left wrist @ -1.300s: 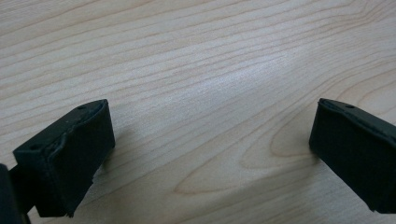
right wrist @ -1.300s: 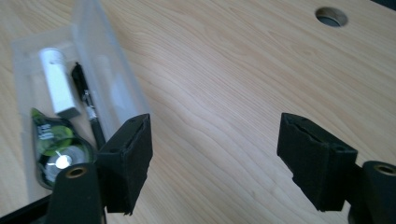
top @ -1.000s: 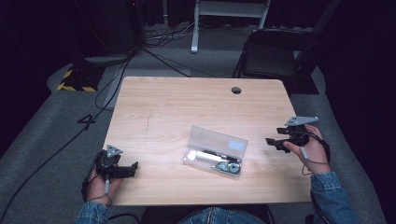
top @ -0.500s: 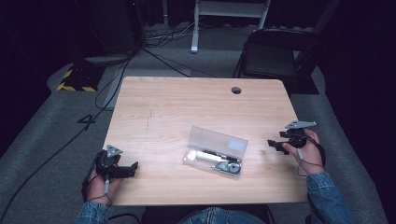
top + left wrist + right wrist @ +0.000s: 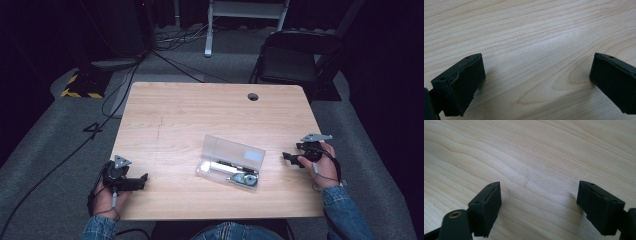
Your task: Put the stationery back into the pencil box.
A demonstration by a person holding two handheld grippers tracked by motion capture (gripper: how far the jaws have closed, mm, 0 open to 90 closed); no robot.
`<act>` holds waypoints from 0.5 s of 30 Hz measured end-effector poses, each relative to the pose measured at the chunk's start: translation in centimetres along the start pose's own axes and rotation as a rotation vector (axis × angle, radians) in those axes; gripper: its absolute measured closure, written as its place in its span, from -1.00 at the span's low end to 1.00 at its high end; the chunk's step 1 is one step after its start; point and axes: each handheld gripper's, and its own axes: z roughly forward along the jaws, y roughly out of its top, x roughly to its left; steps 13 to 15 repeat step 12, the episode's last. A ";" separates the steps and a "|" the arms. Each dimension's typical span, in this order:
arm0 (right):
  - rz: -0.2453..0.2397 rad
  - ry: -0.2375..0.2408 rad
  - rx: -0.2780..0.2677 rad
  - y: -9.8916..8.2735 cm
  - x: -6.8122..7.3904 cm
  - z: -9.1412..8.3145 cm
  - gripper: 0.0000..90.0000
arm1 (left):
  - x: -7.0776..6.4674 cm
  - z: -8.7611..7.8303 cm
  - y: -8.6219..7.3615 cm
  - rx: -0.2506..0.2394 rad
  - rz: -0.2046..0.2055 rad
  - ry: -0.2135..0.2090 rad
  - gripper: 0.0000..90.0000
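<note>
a pale wooden table (image 5: 200, 115) with a cable hole (image 5: 253, 96) stands on grey carpet (image 5: 45, 150) in a dark room, a folding chair (image 5: 295, 60) behind it. the clear case (image 5: 230, 161) lies open near the front centre. the left gripper (image 5: 142, 178) and right gripper (image 5: 286, 156) rest at the table's edges, jaws wide apart, holding nothing.

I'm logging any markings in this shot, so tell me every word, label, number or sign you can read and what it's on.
"4": dark figure on the grey floor left of the wooden table.
Pale label on the lid of the clear plastic case: too small and blurred to read.
Yellow and black hazard stripes on the base at far left: a marking, no words.
Left gripper and right gripper: no readable markings.
</note>
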 end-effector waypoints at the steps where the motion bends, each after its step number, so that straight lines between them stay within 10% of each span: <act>1: 0.000 -0.003 -0.010 -0.1 0.0 0.1 -0.72 | 0.0 0.0 0.0 0.000 0.000 0.000 -0.99; 15: -0.027 0.016 0.008 0.1 -0.1 0.7 -0.96 | 0.0 0.0 0.0 0.001 -0.002 0.001 -0.99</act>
